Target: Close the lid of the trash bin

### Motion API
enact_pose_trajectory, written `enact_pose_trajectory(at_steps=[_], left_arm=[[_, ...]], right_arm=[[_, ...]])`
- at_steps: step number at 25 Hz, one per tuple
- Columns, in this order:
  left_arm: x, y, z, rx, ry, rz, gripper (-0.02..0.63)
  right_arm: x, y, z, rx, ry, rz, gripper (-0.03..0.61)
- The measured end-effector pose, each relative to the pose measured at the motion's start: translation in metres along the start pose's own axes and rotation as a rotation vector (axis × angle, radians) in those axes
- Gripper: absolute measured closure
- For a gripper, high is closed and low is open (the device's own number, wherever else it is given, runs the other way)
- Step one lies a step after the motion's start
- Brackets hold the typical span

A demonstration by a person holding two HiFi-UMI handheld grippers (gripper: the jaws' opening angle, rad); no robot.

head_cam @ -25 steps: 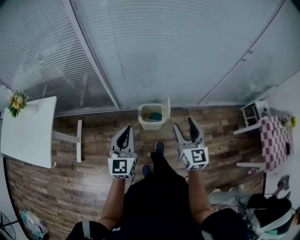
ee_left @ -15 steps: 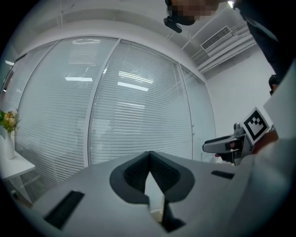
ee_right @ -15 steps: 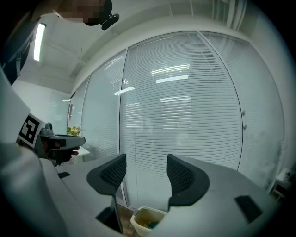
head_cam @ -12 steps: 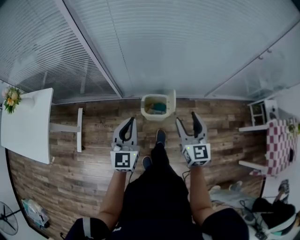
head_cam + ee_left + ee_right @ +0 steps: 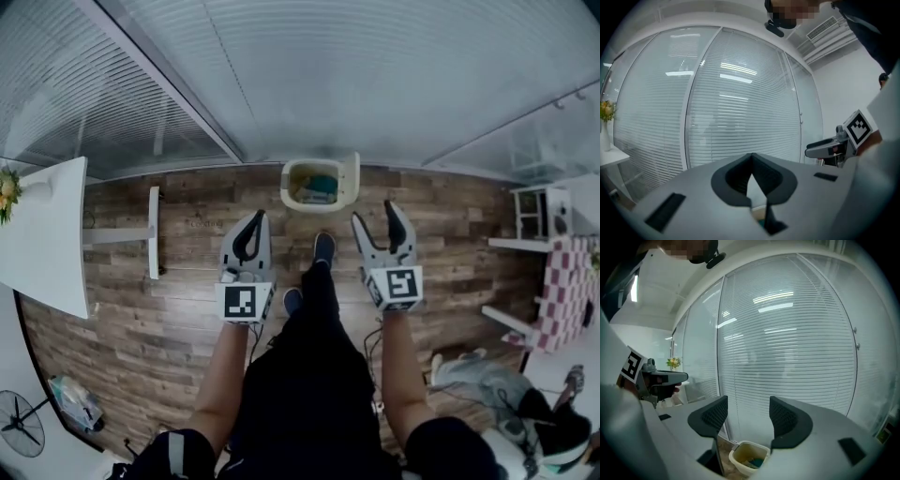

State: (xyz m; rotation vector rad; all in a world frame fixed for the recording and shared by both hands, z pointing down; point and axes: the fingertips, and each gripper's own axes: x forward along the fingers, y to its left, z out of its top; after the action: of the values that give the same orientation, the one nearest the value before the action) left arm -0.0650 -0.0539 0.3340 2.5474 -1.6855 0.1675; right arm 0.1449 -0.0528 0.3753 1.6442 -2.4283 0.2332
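The floor (image 5: 187, 309) is brown, grey-streaked wood planking, matt with a rough grain. The trash bin (image 5: 289, 195) and its lid (image 5: 353, 176) look like smooth cream plastic. The left gripper (image 5: 253, 220) and right gripper (image 5: 375, 216) are matt grey plastic, and the right one's pads (image 5: 713, 414) are dark and finely ribbed. The glass wall (image 5: 787, 343) is glossy over thin slatted blinds.

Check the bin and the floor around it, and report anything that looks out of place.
Only the trash bin stands out: its lid stands upright and open along the right edge as the head view shows it, leaving the contents exposed. No spill shows on the wooden floor around it.
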Motion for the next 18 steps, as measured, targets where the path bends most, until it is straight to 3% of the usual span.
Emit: enact_pose_trajectory(at_steps=[5,10,18], left_arm=[[0.015,0.008,-0.022,-0.012,0.017,0.019,0.606],[0.037,0.007,-0.048,0.028,0.035,0.008,0.607],[0.077,0.008,-0.097,-0.012,0.075,0.021,0.606]], right_arm=[[0.023,-0.014,-0.025,-0.008,0.022,0.009,0.325],[0.043,-0.026,-0.049,-0.015,0.015,0.009,0.325],[0.085,-0.037,-0.106,-0.003,0.065,0.019,0.325]])
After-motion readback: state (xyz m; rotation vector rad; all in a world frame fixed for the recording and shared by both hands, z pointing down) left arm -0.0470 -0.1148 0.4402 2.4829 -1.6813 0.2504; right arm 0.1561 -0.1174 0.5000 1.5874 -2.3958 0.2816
